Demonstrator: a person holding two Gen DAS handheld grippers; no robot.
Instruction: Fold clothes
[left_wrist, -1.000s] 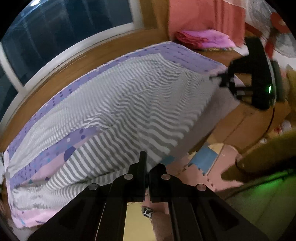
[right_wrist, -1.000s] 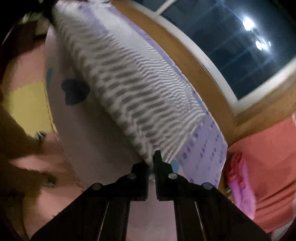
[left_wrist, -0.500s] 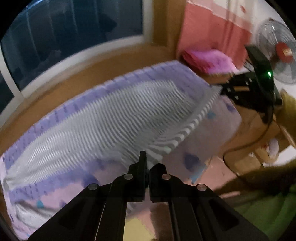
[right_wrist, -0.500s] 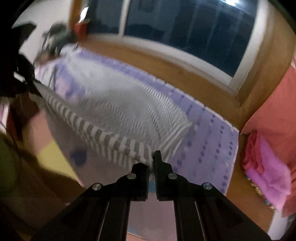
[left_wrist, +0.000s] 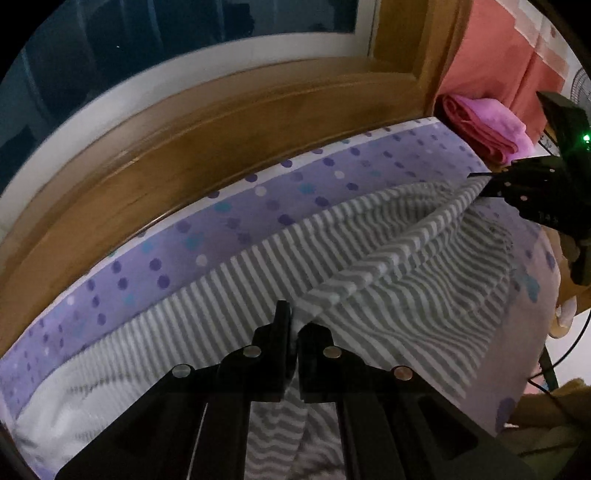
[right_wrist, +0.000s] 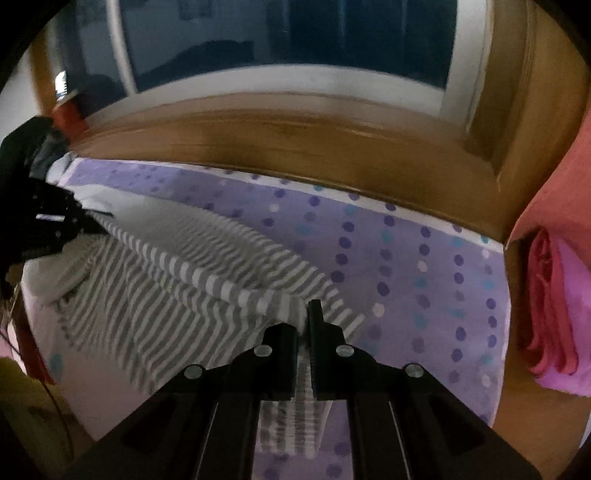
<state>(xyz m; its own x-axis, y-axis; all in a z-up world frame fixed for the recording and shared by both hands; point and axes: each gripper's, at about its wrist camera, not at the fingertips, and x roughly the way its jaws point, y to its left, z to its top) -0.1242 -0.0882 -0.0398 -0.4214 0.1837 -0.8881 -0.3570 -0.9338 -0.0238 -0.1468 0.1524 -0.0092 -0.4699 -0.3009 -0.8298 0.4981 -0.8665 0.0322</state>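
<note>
We note a wooden window ledge behind, folded pink towels far right. Our left gripper and right gripper each pinch an edge of the grey-striped garment, lifted taut above the purple dotted sheet.

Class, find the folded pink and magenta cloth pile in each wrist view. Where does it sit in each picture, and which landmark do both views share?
Left wrist view: the folded pink and magenta cloth pile sits at the upper right, past the bed's far corner.
Right wrist view: the pile sits at the right edge, beside the bed.
Shared landmark: the purple polka-dot bedsheet.
</note>
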